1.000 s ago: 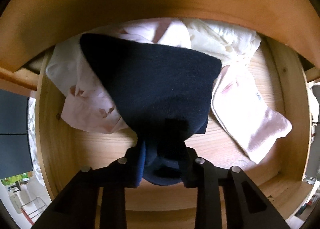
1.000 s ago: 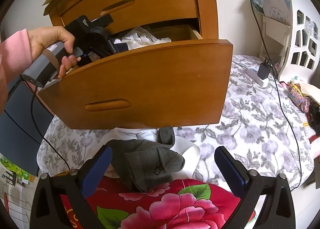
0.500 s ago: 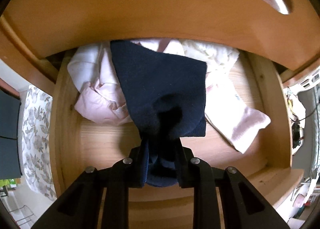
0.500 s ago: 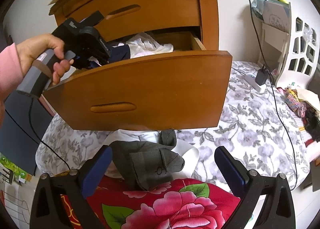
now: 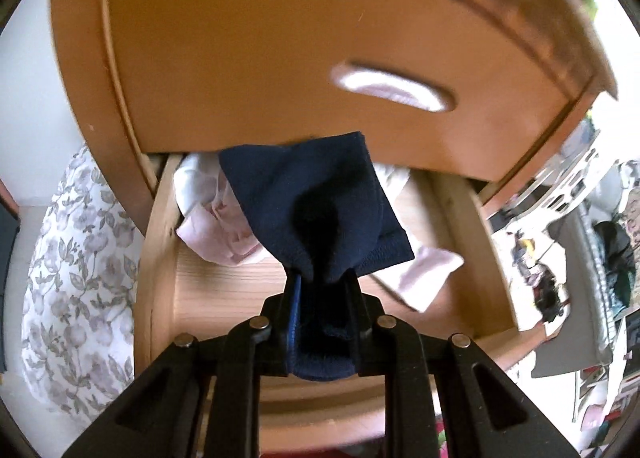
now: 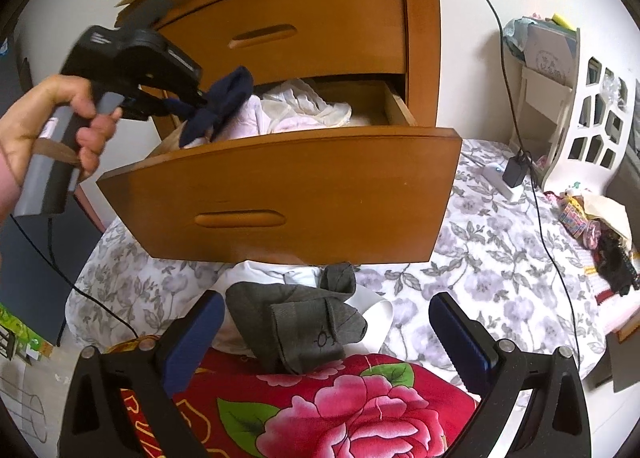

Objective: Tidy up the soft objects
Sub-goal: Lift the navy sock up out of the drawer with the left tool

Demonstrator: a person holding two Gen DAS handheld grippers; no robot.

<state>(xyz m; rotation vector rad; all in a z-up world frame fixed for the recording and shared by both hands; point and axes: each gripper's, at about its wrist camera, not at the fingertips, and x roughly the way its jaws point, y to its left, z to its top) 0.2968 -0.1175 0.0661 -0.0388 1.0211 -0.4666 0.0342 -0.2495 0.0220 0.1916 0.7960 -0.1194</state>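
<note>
Gripping a navy sock (image 5: pixel 316 210): soft knit, ribbed cuff, bunched between the left gripper (image 5: pixel 320 290) pads, rest of it flopping out past the fingertips. Jaws narrow and clamped on the fabric; they have just been closing a little further with the sock between them. Right-wrist view shows the same sock (image 6: pixel 220 106) hanging from the left gripper (image 6: pixel 196 102) above the near left corner of the open drawer (image 6: pixel 280 194), not resting on anything.

Drawer is curved-front varnished wood with a slot handle; pale unfinished wood (image 5: pixel 224 298) inside. Contents beyond the left fingertips: a crumpled pale pink garment (image 5: pixel 216 234) to the left, a flat pink piece (image 5: pixel 424 278) to the right, cream fabric (image 6: pixel 304 102) at the back. Bare floor in the front part.

Right gripper (image 6: pixel 324 334) jaws wide, blue pads well apart, nothing pressed. Between and just ahead of them: a grey sock (image 6: pixel 296 322), fine rib knit, folded over, small embroidered mark, lying on white folded cloth (image 6: pixel 372 306). Below the pads, a red floral quilt (image 6: pixel 320 410). Grey floral bedsheet (image 6: pixel 480 258) further out to the right. A person's hand (image 6: pixel 48 122) holds the left gripper's handle.
</note>
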